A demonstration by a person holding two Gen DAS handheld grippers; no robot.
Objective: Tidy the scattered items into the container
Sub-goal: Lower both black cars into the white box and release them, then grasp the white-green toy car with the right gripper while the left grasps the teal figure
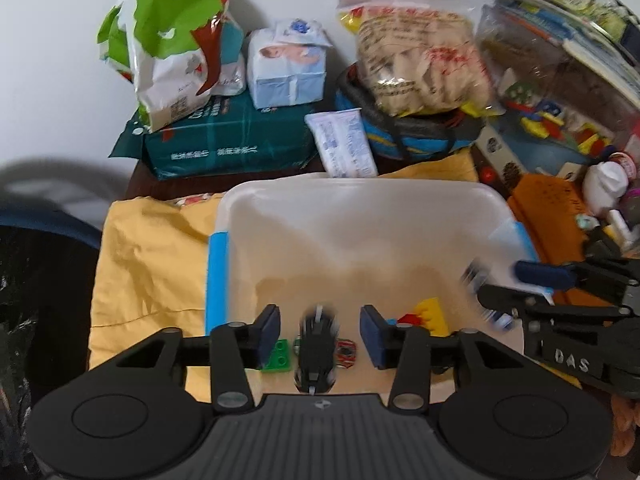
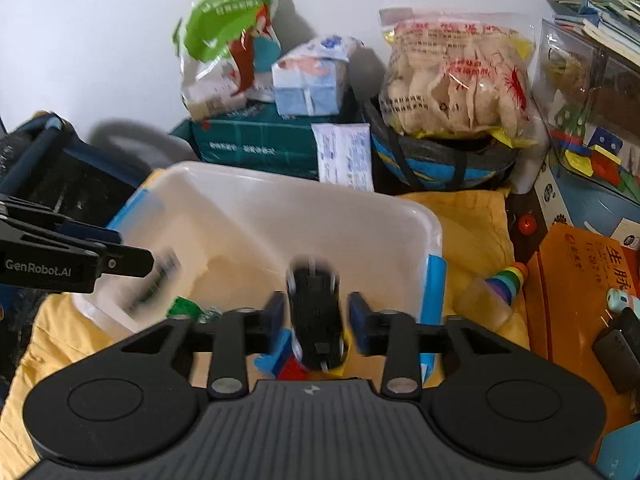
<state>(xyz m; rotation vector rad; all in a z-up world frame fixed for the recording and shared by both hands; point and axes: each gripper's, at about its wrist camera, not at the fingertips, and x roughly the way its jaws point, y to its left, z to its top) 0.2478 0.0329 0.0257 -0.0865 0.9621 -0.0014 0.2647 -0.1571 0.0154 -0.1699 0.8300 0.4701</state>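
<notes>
Two black toy cars are being released over the container [image 1: 360, 200], one from each gripper. In the left wrist view, the left gripper [image 1: 319, 330] is being held open, its pads clear of the left toy car [image 1: 316, 354], which is blurred and lying with its long axis along the fingers, directly between them. In the right wrist view, the right gripper [image 2: 316, 320] is likewise being held apart, the right toy car [image 2: 315, 312] lying lengthwise between pads that are not pressing it. Below, a green brick [image 1: 282, 354] and a yellow brick [image 1: 434, 316] are already lying inside. Farther right, a rainbow stacking toy [image 2: 510, 282] is waiting on the yellow cloth [image 2: 472, 224], nearer the right hand.
</notes>
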